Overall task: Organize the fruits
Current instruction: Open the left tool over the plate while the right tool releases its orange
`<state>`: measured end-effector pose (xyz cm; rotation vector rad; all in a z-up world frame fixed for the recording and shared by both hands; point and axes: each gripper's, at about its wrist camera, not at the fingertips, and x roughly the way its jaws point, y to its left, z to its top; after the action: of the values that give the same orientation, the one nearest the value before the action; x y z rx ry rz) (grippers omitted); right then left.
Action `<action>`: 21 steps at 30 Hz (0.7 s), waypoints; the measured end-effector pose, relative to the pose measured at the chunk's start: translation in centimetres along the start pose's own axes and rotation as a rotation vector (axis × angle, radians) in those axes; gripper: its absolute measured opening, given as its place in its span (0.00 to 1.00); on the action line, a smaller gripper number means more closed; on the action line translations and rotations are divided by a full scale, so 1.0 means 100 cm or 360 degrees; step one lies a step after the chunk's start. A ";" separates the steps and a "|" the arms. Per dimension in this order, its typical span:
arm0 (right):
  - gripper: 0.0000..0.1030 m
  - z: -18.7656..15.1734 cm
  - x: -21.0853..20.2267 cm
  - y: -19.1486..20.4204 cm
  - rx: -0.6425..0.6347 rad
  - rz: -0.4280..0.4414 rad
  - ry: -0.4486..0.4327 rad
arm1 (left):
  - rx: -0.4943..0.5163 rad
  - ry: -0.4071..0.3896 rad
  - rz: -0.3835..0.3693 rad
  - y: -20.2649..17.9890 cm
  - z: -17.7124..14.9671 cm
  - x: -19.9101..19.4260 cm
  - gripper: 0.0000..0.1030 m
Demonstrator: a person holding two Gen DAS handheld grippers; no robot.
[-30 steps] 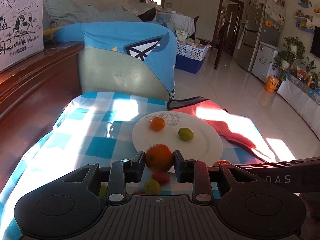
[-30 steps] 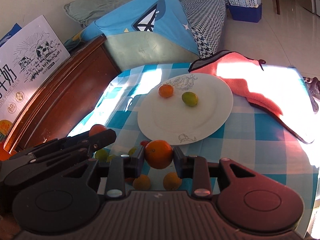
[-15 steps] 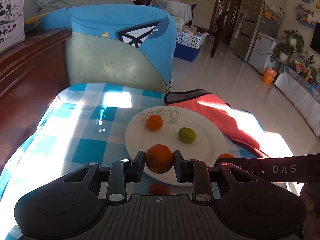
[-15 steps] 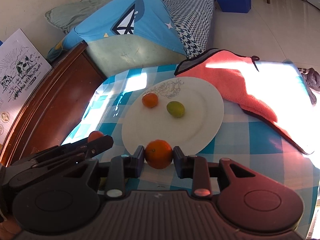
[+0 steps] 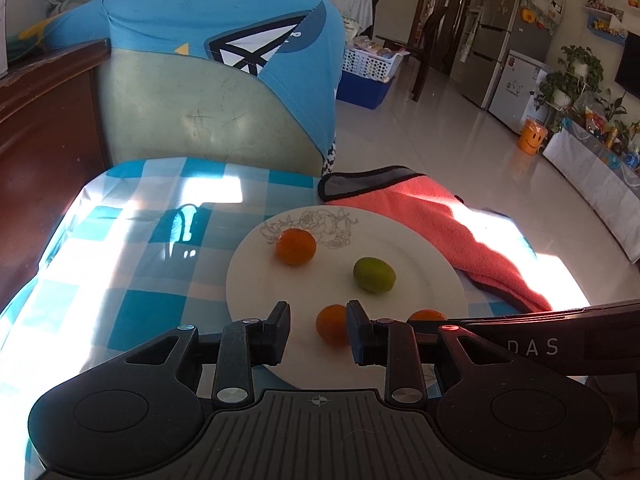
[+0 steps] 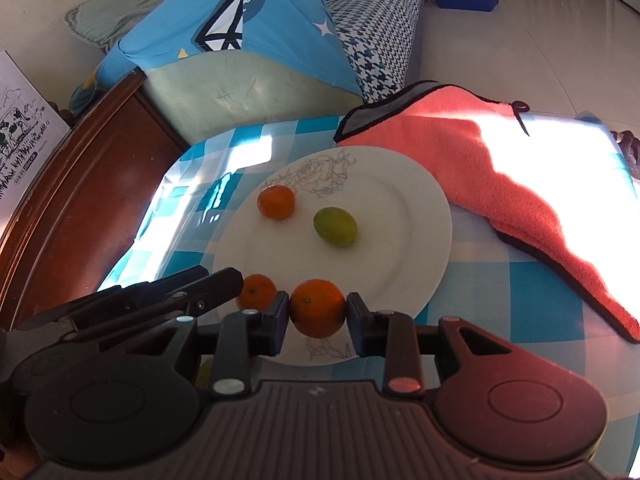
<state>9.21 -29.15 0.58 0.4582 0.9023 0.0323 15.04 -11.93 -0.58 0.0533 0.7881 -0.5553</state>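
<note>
Fruit sits on our plate (image 5: pixel 420 248): a tangerine (image 5: pixel 295 246), a lime (image 5: pixel 374 274), and an orange (image 5: pixel 331 325) lying loose between our spread left tool (image 5: pixel 318 330). Our right tool (image 6: pixel 318 312) clamps another orange (image 6: pixel 317 307) above the plate's near rim.

A coral towel (image 5: pixel 436 220) lies on the blue checked tablecloth (image 5: pixel 132 264) by a sofa (image 5: pixel 208 92).

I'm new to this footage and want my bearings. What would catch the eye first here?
A white plate sits mid-table on the blue checked cloth, with an orange and a green fruit lying on it. At its near edge the right gripper pinches another orange, while the left gripper stands open around a third. A pink towel lies right of the plate.
</note>
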 end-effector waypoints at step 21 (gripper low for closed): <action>0.43 0.008 -0.009 -0.003 0.0069 0.0059 -0.0061 | -0.0017 -0.0097 0.0118 0.008 0.008 -0.031 0.79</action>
<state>9.15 -29.86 1.58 0.5147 0.8581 0.0379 14.21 -10.05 1.93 0.0554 0.7267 -0.4805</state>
